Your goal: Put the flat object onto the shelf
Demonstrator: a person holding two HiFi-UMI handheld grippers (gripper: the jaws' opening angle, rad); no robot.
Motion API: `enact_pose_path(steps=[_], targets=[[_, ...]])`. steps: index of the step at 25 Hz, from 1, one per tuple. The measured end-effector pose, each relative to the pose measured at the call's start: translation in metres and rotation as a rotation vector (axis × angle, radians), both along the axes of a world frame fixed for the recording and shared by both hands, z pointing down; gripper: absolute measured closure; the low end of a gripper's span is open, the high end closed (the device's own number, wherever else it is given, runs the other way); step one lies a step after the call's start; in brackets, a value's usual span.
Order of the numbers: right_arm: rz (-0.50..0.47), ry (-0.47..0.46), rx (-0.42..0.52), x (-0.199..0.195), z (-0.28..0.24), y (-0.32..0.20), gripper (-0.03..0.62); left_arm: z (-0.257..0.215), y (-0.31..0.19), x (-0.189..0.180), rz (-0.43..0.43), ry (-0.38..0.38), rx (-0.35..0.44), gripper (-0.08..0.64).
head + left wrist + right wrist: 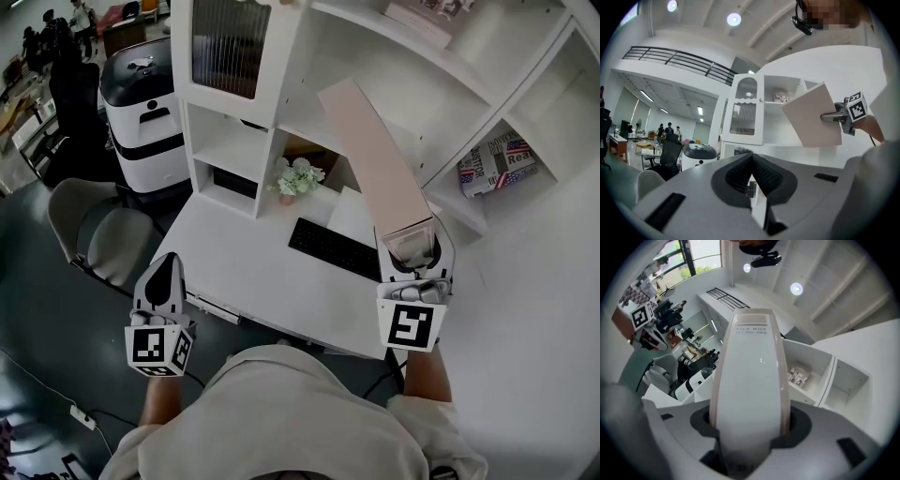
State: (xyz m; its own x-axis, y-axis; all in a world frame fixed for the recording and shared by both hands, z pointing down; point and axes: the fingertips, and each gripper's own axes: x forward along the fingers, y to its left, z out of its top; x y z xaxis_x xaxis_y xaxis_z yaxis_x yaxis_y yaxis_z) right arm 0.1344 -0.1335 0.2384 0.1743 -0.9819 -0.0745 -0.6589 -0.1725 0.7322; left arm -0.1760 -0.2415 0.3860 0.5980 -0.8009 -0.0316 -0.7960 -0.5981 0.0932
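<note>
A flat file box (373, 155), pale pink at the sides with a white spine, stands on edge in my right gripper (412, 251), which is shut on its near end. The box slants up toward the white shelf unit (309, 112). In the right gripper view the file box (750, 380) fills the space between both jaws, with the shelf's compartments (820, 376) behind it. In the left gripper view the file box (813, 119) hangs in front of the shelf. My left gripper (165, 274) is low at the left, off the desk's edge, its pads (761, 173) shut together on nothing.
On the white desk (244, 262) lie a black keyboard (333, 247) and a small pot of flowers (298, 178). A printed magazine (497, 164) lies in a lower right compartment. A grey chair (103, 234) and a white-and-black machine (141, 112) stand at the left.
</note>
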Motion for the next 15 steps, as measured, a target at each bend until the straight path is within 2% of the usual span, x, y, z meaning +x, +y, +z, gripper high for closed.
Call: enact_pose_path(steps=[10,15], targets=[[0.084,0.273,-0.104,0.010,0.004,-0.040,0.324,0.008,-0.013,0.001,-0.009,0.015,-0.020,0.560],[0.126,0.355,-0.156,0.020,0.014,-0.060,0.324,0.012,-0.019,-0.001,-0.021,0.019,-0.029,0.560]])
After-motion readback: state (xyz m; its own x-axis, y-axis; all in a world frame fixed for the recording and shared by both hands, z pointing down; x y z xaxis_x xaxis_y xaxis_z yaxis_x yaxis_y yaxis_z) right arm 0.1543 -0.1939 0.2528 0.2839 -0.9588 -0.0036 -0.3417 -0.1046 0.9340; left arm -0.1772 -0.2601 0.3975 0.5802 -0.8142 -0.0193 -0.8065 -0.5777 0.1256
